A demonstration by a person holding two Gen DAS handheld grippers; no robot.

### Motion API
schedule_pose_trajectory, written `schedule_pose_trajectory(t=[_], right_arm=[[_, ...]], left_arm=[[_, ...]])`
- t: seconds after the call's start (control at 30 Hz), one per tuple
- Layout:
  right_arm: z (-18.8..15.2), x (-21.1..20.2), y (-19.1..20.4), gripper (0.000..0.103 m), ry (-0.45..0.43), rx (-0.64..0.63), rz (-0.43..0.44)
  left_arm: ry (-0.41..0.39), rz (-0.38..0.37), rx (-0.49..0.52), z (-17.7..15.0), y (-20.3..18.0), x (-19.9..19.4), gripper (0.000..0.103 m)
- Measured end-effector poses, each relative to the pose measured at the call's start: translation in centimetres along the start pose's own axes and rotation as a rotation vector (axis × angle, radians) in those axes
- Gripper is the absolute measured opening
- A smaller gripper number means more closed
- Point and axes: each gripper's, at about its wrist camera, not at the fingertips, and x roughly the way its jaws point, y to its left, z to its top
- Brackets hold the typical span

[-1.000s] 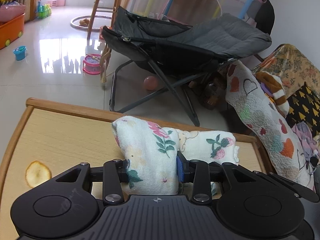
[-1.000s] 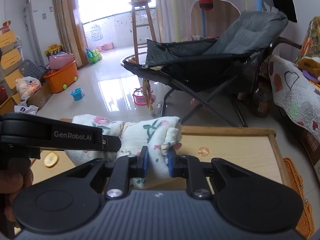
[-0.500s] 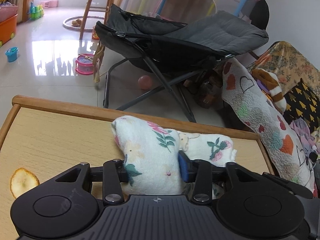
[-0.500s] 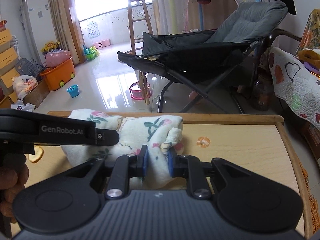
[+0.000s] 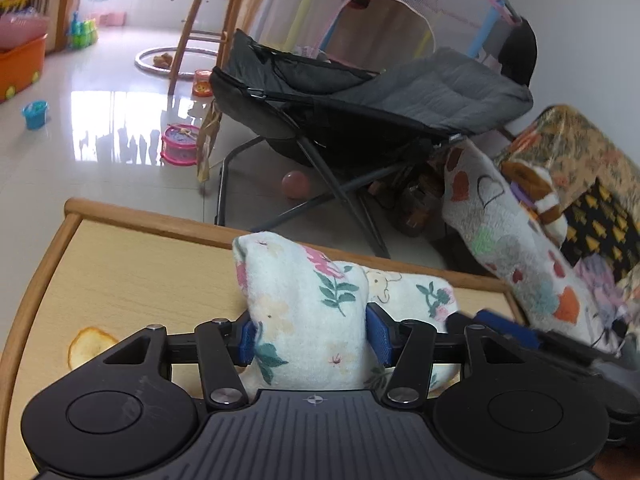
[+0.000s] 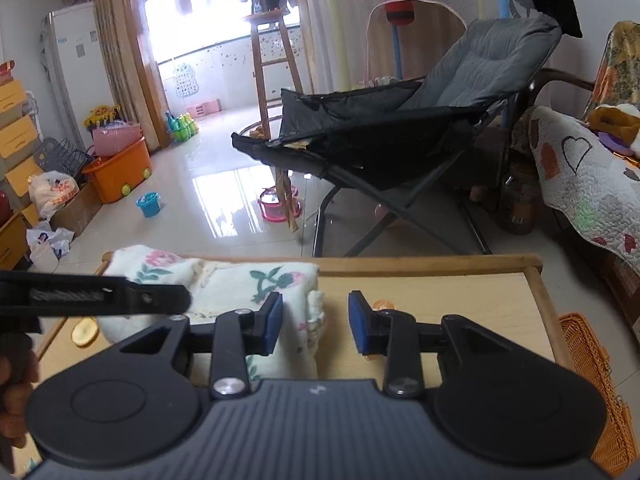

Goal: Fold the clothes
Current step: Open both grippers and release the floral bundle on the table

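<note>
One wooden table (image 6: 460, 292) carried one folded floral cloth (image 5: 308, 312) at its far edge. Both tools pointed downward at it. The left tool (image 5: 312, 338), opening, still had cloth between its pads; the right tool (image 6: 314, 322), opening, stood clear, cloth beside its left pad.

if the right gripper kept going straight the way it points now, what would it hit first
Probably the folded white floral cloth: its end lies between the opening jaws of the right gripper, nearer the left pad and clear of the right one. Beyond that comes the bare light wooden table; depth is unclear.
</note>
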Motion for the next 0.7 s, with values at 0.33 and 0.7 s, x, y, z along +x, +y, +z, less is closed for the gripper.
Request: schedule_pose_trajectory(t=[0.33,0.7], right_arm=[[-0.7,1.6,0.6,0.035,0.046,-0.025,-0.017],[-1.1,1.6,0.5,0.035,0.041,-0.009,-0.015]], left_arm=[[-0.060,-0.028,-0.064,0.1,1.7,-3.0,0.059],[0.032,0.141,0.071,-1.0,1.2,-1.8,0.064]])
